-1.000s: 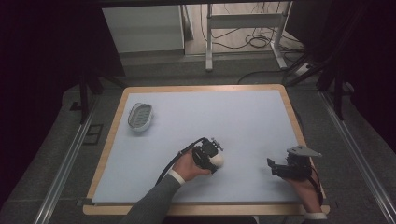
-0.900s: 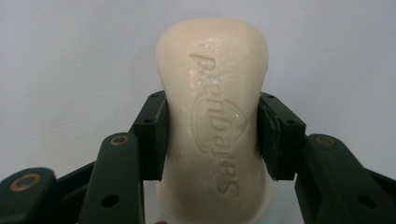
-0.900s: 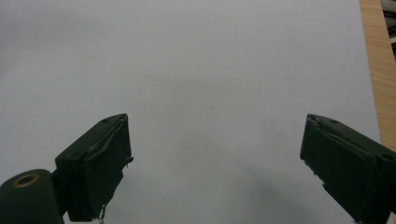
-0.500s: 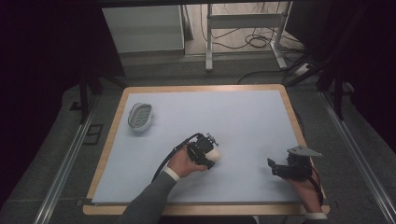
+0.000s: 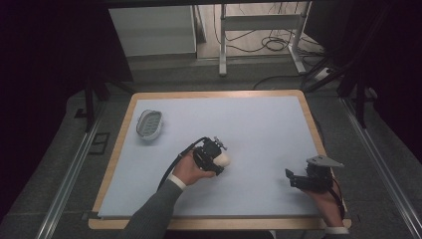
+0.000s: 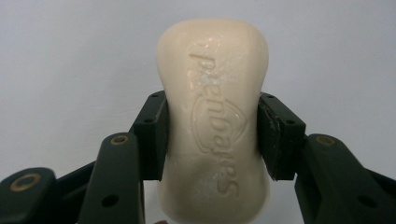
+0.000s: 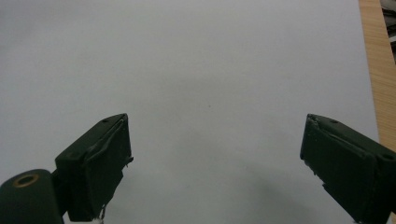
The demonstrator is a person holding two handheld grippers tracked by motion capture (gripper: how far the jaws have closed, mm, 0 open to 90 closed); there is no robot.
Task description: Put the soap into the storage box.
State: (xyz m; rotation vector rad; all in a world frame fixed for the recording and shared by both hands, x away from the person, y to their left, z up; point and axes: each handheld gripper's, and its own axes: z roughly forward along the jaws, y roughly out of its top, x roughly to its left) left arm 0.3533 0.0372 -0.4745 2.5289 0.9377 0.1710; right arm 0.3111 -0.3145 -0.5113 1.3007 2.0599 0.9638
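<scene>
Counter (image 5: 259, 124): a broad flat top with a smooth, matt, pale grey-blue surface and a light wooden rim; it carries everything here.
Soap dish (image 5: 150, 123): an oval, pale dish with a ribbed or slotted floor, at the far left of the counter, well apart from both grippers; it looks unfilled.
Left gripper (image 5: 213, 156): near the middle of the counter, a little toward the near edge; its black jaws are clamped on the two long sides of the soap, at the bar's waist, as the left gripper view makes plain.
Right gripper (image 5: 298, 180): at the near right corner, close to the wooden rim; its jaws stand wide apart with nothing between them, over bare counter.
Soap (image 6: 215, 121): a cream bar with rounded ends and a pinched middle, waxy and slightly beaded on top, with raised lettering pressed into its face; it sits in the left gripper's hold, near the counter's middle.
Progress: the pick-up looks done, judging by the firm grip on the bar. What seems left is the carry to the far left and setting the soap into the dish, then letting go.
</scene>
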